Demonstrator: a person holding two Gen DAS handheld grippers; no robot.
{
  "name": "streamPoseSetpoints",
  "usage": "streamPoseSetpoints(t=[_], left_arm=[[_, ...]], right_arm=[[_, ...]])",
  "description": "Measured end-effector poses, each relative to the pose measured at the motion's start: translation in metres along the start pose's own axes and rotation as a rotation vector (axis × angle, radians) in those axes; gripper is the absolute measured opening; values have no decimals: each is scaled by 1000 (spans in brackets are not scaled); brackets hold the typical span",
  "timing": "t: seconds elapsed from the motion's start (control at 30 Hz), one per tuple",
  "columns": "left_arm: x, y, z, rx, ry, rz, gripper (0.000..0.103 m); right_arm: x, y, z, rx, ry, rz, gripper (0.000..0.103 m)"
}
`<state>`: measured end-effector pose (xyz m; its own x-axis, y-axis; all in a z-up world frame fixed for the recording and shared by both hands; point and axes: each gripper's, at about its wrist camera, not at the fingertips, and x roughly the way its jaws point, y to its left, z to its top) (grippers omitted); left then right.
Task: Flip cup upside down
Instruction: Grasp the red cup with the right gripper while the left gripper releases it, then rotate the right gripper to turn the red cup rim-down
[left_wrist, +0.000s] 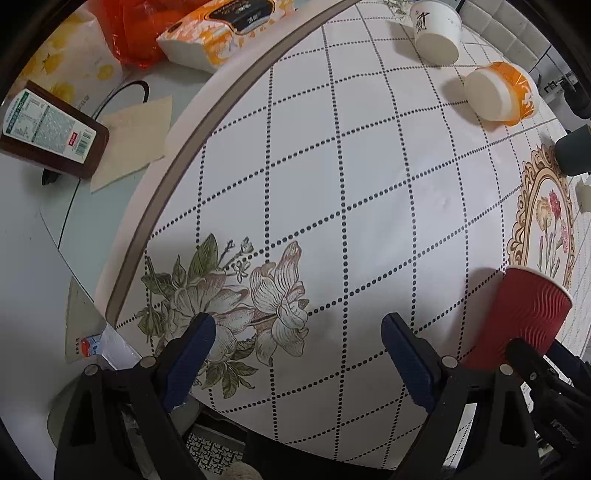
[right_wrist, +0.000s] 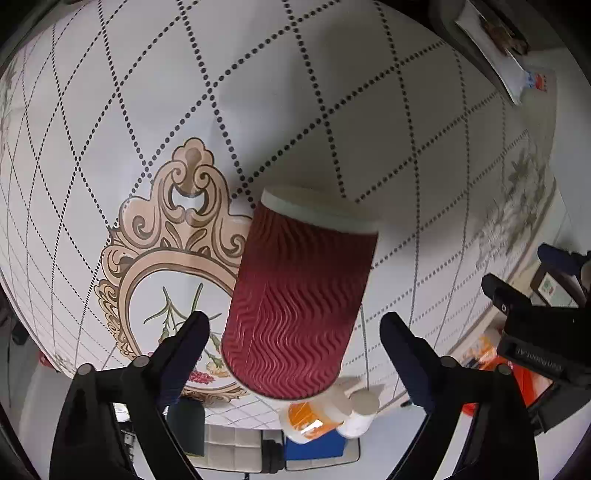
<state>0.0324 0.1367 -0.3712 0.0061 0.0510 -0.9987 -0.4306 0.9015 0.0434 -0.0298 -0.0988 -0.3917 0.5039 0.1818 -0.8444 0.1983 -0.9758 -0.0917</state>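
A red ripple-wall paper cup (right_wrist: 299, 299) with a white rim stands on the patterned tablecloth (right_wrist: 332, 92), between the wide-spread fingers of my right gripper (right_wrist: 295, 325). The pads do not touch its sides. The white rim is at the far end in this view, against the cloth. The same cup shows at the lower right of the left wrist view (left_wrist: 524, 317), with the right gripper's black fingers (left_wrist: 535, 365) around it. My left gripper (left_wrist: 299, 325) is open and empty over the flower print, left of the cup.
A white paper cup (left_wrist: 436, 33) and an orange-and-white cup (left_wrist: 498, 92) stand upside down at the far side. A tissue pack (left_wrist: 218, 33), an orange bag (left_wrist: 136, 33) and a brown bottle (left_wrist: 48, 129) lie beyond the table edge at left. A dark cup (left_wrist: 576, 151) is at right.
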Motion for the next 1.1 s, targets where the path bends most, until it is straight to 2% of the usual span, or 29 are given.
streamPoseSetpoints(t=[0.37, 0.43, 0.5, 0.77, 1.1], left_arm=[[8, 3, 1, 4, 13, 15, 92], [10, 3, 3, 10, 13, 17, 92], [12, 0, 5, 15, 13, 19, 92], [12, -5, 9, 19, 13, 22, 92], [8, -3, 5, 25, 4, 33, 92]], right_arm=[[9, 3, 19, -25, -24, 6, 92], [11, -1, 25, -23, -18, -1, 88], [12, -5, 29, -10, -13, 1, 82], [24, -12, 27, 28, -17, 3, 79], [18, -31, 37, 130, -21, 2, 79]])
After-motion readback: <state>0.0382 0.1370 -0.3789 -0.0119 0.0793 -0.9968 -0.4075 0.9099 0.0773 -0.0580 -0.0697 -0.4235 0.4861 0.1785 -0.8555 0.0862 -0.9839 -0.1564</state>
